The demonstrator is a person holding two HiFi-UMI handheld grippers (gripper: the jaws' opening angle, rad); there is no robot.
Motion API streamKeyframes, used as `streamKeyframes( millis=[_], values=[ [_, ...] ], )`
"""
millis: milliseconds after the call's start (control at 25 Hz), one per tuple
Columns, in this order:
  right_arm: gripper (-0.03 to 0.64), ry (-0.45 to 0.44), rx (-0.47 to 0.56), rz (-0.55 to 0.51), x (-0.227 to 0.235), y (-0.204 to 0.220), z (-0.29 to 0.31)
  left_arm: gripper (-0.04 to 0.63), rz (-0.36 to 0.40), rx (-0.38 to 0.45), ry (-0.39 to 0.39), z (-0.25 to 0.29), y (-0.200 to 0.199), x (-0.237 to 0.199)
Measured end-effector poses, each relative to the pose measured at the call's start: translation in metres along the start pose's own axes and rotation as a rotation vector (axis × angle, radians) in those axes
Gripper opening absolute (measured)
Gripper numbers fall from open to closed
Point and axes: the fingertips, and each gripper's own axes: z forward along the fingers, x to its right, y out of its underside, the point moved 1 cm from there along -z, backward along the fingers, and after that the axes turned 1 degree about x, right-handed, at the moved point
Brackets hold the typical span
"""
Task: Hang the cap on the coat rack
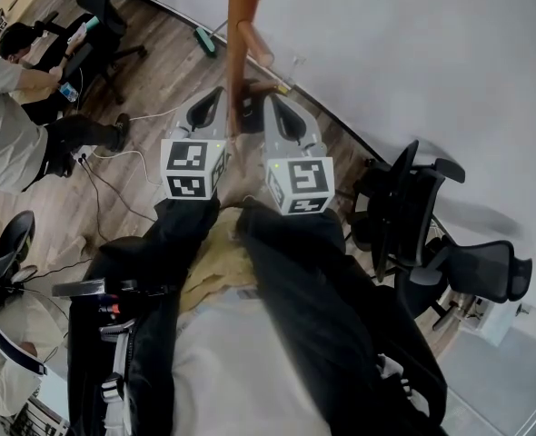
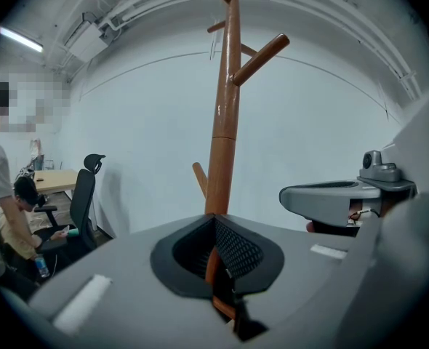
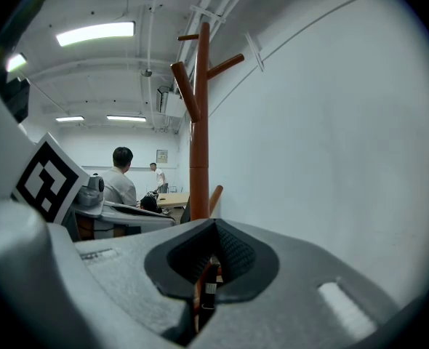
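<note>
The brown wooden coat rack (image 1: 243,25) stands right in front of me. Its pole and upper pegs (image 2: 229,86) rise against the white wall, and they show again in the right gripper view (image 3: 200,122). My left gripper (image 1: 215,98) and right gripper (image 1: 280,105) hang side by side, one on each side of the pole. In its own view the left gripper (image 2: 216,257) has its jaws together, with only a sliver of pole colour in the slit. The right gripper (image 3: 213,257) is likewise shut. I cannot make out a cap. A dark shape (image 1: 253,107) lies between the tips, and I cannot tell what it is.
Black office chairs (image 1: 413,216) stand at the right by the white wall (image 1: 413,53). A person (image 1: 4,125) sits at the left near another chair (image 1: 100,7), with cables (image 1: 114,166) across the wooden floor. Another person (image 1: 4,352) is at the lower left.
</note>
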Motion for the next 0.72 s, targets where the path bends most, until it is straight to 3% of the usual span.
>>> streamKeyframes(
  millis=[720],
  values=[
    [-0.005, 0.028, -0.016, -0.001, 0.004, 0.005, 0.0002, 0.002, -0.002, -0.018, 0.012, 0.001, 0.0052, 0.0013]
  ],
)
